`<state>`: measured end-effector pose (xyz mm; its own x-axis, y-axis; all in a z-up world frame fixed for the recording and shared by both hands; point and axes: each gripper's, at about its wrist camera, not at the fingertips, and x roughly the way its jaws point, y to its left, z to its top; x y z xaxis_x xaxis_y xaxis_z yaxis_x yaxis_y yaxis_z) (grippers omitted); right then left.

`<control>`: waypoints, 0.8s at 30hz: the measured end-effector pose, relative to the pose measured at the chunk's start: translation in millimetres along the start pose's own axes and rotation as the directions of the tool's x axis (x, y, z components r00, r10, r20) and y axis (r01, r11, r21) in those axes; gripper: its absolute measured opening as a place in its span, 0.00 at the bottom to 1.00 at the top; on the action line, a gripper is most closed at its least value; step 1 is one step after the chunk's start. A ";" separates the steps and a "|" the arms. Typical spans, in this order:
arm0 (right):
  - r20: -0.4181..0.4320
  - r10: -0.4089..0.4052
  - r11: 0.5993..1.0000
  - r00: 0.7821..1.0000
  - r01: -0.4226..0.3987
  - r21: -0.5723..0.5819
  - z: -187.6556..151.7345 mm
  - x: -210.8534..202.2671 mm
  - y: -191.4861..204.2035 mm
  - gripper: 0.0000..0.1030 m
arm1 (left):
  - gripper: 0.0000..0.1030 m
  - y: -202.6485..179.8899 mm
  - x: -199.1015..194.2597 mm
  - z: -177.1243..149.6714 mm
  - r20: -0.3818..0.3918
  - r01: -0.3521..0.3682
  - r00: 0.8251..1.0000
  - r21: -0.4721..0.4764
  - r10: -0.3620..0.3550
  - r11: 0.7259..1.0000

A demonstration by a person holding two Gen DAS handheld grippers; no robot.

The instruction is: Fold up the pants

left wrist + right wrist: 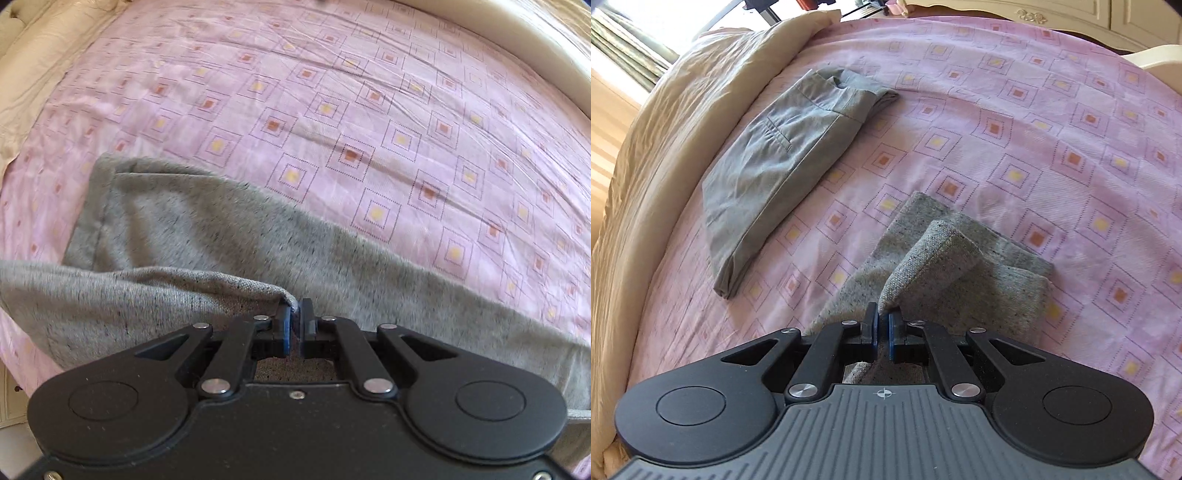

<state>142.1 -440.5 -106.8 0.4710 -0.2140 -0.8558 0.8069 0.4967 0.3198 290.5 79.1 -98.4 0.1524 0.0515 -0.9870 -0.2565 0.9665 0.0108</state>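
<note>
Grey knit pants (pixel 207 236) lie on the bed, part flat on the pink patterned sheet (pixel 369 110), part lifted. Both tongs are pinching fabric: left tongs (pixel 294 325) pressed together on a raised fold edge, right tongs (pixel 882 328) pressed together on a lifted hem/corner that peaks up over the flat layers below (pixel 960 243). Looks like a fold-over in progress: lifted edge being carried across the lower layer.

To do it well:
- keep both pinches level and equally taut so the carried edge stays straight, no sag between the tongs
- lay the edge down square onto the layer beneath, seams matched, rather than dropping it skewed
- lower until the fabric rests on the bed before letting go, else the knit will spring back and wrinkle
- watch for the sheet getting pinched in with the cloth; it's already creased

Second garment, folded grey trousers (pixel 775 162), sits well apart toward the beige duvet (pixel 646 166); keep the fold off it. Cream bed frame (pixel 535 55) runs along the far edge.

Writing: none readable. Only a small crosshair mark (pixel 884 393) on the right tool's body; no brand or label visible on either garment
</note>
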 end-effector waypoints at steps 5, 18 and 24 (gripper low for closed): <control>0.008 -0.043 0.999 0.999 0.043 -0.013 6.3 18.9 19.4 0.05 | 0.07 -12.0 16.2 23.3 -0.025 0.018 1.000 0.027 -0.017 0.999; 0.018 -0.069 0.997 0.997 0.068 0.041 15.5 53.1 33.5 0.11 | 0.17 -28.8 59.8 56.0 -0.098 0.016 0.995 0.073 -0.009 0.997; 0.204 0.014 0.999 0.979 -0.022 0.037 25.0 22.9 23.0 0.15 | 0.18 -24.5 46.3 63.5 0.042 0.020 0.999 0.105 -0.024 0.994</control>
<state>180.3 -455.0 -108.9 0.5453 -0.3742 -0.7501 0.8088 0.4699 0.3536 364.4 73.8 -134.2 0.1986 0.0385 -0.9793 -0.1521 0.9883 0.0081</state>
